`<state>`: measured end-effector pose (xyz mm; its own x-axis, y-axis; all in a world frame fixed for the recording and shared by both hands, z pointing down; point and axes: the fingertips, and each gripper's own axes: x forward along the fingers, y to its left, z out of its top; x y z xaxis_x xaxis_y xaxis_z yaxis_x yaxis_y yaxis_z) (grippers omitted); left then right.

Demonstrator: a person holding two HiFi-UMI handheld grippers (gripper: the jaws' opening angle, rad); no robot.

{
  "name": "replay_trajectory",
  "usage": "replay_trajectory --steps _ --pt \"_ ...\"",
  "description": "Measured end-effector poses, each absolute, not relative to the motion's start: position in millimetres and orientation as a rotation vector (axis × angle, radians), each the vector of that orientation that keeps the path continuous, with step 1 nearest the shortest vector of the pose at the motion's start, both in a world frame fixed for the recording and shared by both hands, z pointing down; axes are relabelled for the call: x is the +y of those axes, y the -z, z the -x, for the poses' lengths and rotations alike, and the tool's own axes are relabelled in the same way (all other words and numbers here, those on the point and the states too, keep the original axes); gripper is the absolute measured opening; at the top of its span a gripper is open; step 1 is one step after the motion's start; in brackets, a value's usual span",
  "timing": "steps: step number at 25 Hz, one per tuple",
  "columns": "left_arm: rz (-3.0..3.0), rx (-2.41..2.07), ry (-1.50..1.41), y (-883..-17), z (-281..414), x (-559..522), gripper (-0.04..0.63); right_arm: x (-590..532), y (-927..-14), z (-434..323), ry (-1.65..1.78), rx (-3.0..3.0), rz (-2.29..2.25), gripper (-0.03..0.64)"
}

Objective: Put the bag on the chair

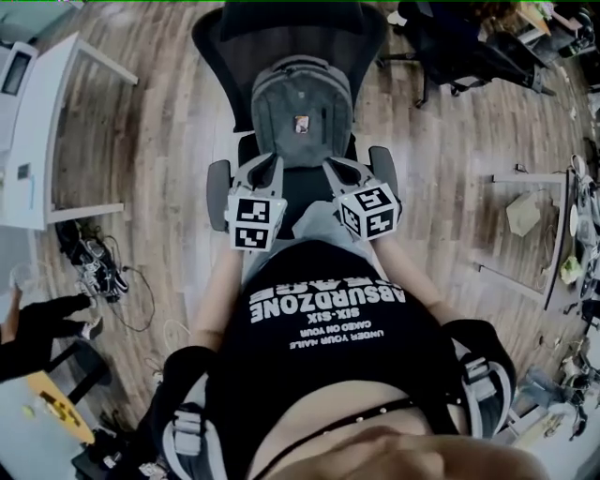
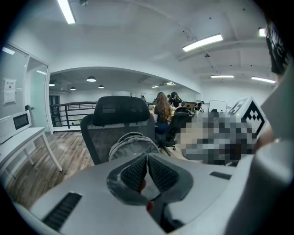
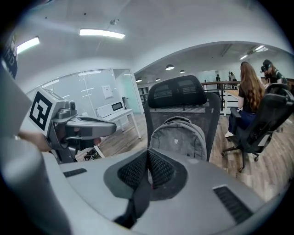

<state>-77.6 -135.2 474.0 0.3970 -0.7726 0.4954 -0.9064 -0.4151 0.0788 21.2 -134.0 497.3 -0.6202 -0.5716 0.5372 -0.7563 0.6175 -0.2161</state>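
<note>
The grey bag (image 1: 302,108) sits upright on the chair (image 1: 281,37) at centre top, while the left gripper (image 1: 266,165) and right gripper (image 1: 335,167) hover just below it, jaws pinched together off the bag, so the job looks done.

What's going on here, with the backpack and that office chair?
A person stands facing a black office chair and holds a hand-held gripper in each hand. A grey backpack already sits upright on the seat and leans on the backrest. The left hand-held gripper and the right hand-held gripper are both shut, near the seat's front edge and short of the backpack. So the bag looks placed.
</note>
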Motion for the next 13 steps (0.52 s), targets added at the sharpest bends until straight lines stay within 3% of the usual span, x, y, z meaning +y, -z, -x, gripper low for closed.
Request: replay_trajectory --steps 13 --pt "-2.26 -1.485 -0.519 -480 94 -119 0.028 -119 -501 -21 -0.652 -2.418 -1.053 0.015"
